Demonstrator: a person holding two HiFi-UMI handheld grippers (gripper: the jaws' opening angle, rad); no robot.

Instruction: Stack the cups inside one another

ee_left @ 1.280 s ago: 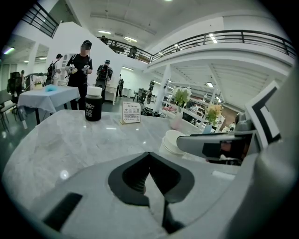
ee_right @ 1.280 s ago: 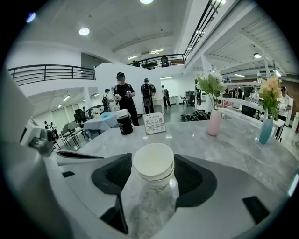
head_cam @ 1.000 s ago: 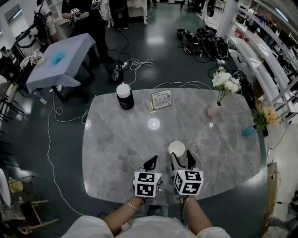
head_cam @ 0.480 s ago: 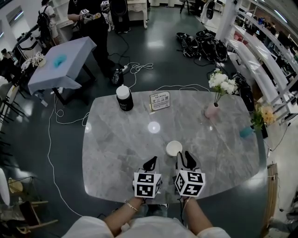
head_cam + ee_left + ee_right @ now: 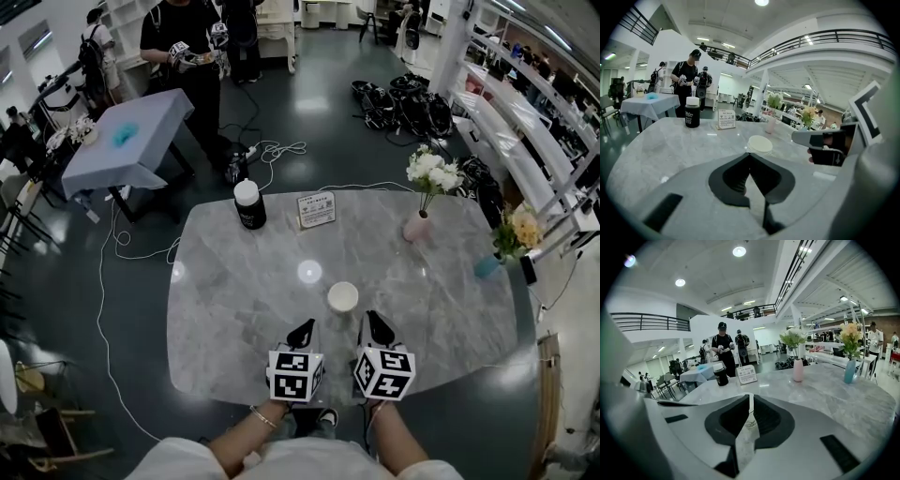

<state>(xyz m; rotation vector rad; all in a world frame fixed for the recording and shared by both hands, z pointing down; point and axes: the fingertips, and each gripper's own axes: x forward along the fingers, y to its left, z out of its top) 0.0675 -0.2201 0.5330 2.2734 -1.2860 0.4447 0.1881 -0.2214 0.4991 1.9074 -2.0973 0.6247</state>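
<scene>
1. Cup (image 5: 342,297), cream-white and upright, stands free on the grey marble table (image 5: 225,309). It is just ahead of both grippers and nearer the right one, and neither touches it. Whether more than one cup is nested there cannot be told. No print shows on it.
2. Left gripper (image 5: 300,332): its jaws meet at the tips with nothing between them. In the left gripper view the cup sits just beyond those tips.
3. Right gripper (image 5: 377,324): its jaws have just been closing and stand almost together, gripping nothing. The right gripper view shows only a thin pale slit between them, with a tiny mark in it too small to read.
4. Marker cube (image 5: 296,374) on each gripper carries black-and-white square patterns, not letters.
5. Black jar (image 5: 248,204) with a white lid stands at the far left of the table. Its side bears white lettering, too small to read.
6. Sign card (image 5: 316,209) stands just right of the jar. It has lines of fine print and a dark square code, none of it legible.
7. Pink vase (image 5: 415,226) of white flowers stands toward the far right. A teal vase (image 5: 850,371) with yellow flowers is near the table's right edge.
</scene>
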